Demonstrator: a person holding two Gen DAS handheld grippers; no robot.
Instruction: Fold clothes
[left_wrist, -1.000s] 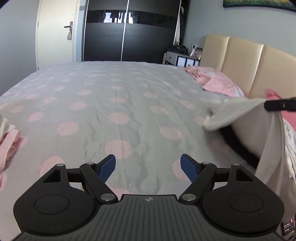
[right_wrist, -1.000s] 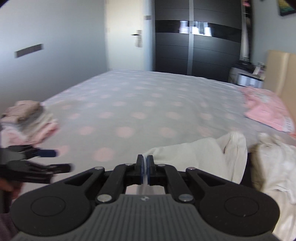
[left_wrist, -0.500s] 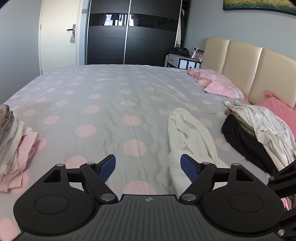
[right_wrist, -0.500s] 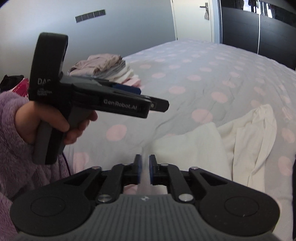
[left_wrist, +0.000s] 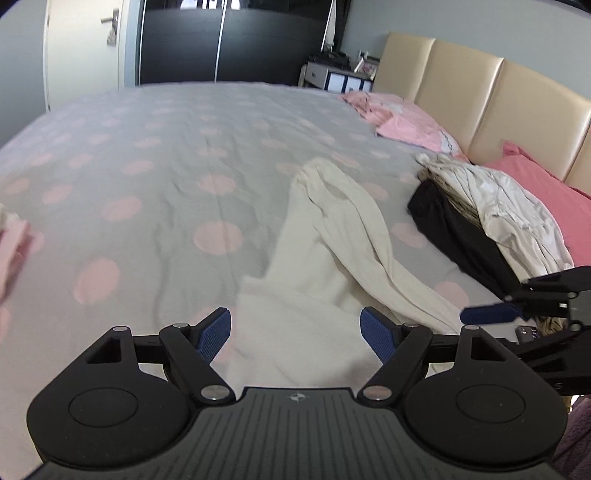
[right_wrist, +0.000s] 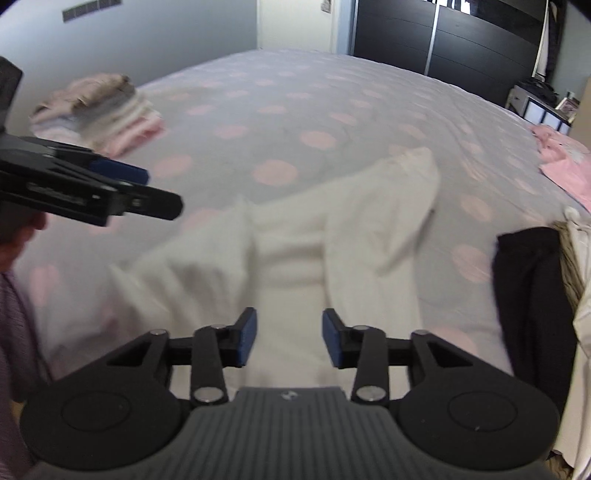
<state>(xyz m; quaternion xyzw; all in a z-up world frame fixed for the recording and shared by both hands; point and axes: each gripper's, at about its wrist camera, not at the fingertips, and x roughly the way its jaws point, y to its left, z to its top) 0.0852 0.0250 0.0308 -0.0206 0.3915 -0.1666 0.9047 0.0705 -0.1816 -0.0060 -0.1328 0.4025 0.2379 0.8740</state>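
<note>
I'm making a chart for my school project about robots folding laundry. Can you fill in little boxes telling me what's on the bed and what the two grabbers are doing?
bed: grey cover with pink dots
garment being folded: cream top, lying crumpled on the cover
left gripper: open, nothing held, above the near part of the top
right gripper: jaws have just been opening, nothing gripped, cream top below
folded stack: far left side of bed
unfolded heap: black and white clothes near the headboard
pillows: pink
</note>
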